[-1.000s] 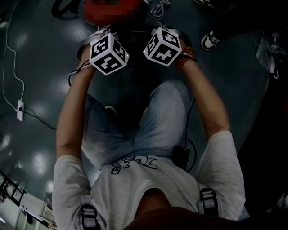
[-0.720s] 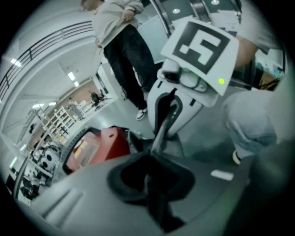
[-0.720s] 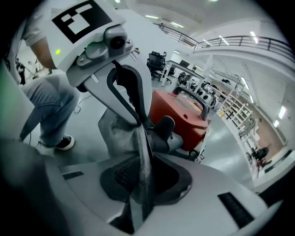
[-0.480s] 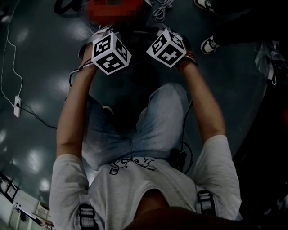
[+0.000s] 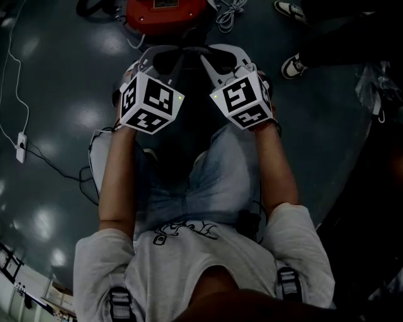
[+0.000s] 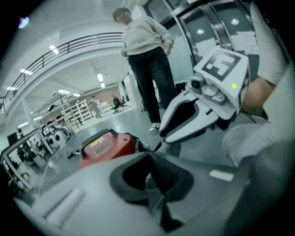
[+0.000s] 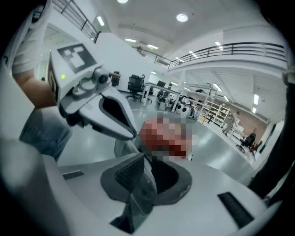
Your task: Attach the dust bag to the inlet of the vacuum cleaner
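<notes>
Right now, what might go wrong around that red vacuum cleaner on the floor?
1. The right hand-held gripper pinches only a thin fold of grey cloth, likely the dust bag; it could slip out before reaching the red vacuum cleaner.
2. Loose white cables lie beside the vacuum and could snag.
3. A bystander's white sneaker stands close by; that person might get in the way.

Large open lab hall: mezzanine railing [image 7: 249,48], shelving racks [image 6: 76,110], office chairs [image 7: 135,85], glossy grey floor [image 5: 56,94]
</notes>
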`<action>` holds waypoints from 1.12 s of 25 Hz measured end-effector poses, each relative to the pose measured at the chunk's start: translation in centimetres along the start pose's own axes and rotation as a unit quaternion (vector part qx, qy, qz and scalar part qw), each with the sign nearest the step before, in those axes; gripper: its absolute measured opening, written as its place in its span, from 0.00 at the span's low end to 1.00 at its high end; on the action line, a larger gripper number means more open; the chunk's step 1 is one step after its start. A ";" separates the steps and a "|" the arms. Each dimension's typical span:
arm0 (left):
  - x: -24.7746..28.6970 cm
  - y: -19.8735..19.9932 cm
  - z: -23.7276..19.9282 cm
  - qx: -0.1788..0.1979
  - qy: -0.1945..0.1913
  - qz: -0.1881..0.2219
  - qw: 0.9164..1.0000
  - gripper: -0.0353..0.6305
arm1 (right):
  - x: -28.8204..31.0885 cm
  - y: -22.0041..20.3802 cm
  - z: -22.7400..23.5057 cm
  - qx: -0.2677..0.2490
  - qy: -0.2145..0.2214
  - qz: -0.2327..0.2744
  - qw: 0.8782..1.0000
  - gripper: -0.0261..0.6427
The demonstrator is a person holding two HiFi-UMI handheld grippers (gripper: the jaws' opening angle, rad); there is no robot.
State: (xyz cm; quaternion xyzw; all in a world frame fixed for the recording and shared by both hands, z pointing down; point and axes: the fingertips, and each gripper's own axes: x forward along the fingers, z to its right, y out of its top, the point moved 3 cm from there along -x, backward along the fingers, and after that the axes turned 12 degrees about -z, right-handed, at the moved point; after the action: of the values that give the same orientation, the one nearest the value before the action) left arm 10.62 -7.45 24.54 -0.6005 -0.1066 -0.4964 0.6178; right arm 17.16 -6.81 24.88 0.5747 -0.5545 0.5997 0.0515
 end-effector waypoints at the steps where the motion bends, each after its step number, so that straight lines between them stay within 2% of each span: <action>1: 0.0 0.0 -0.2 -0.019 -0.001 0.010 1.000 0.06 | -0.1 0.6 -0.2 0.028 0.005 0.022 0.999 0.12; 5: 0.7 -0.7 -0.2 -0.067 -0.006 0.029 0.997 0.06 | 1.1 1.3 -0.9 0.121 0.019 0.080 0.989 0.11; 9: 1.1 -1.9 0.1 -0.107 -0.002 0.034 0.994 0.06 | 3.6 0.1 -2.2 0.154 0.007 0.085 0.984 0.08; 13: 1.4 -3.1 0.3 -0.136 0.011 0.039 0.990 0.06 | 3.0 0.3 -2.5 0.180 0.010 0.125 0.976 0.06; 20: 2.0 -4.4 -0.3 -0.148 0.007 0.043 0.988 0.06 | 4.2 1.3 -3.6 0.183 0.013 0.132 0.974 0.06; 28: 2.2 -3.9 -1.4 -0.159 -0.002 0.053 0.986 0.06 | 4.0 2.1 -2.8 0.192 0.008 0.136 0.972 0.06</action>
State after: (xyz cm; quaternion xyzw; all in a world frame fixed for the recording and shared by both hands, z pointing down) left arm 8.16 -8.92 28.27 -0.6967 0.0041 -0.4724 0.5398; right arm 12.59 -7.94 27.37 0.4883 -0.5014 0.7008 -0.1378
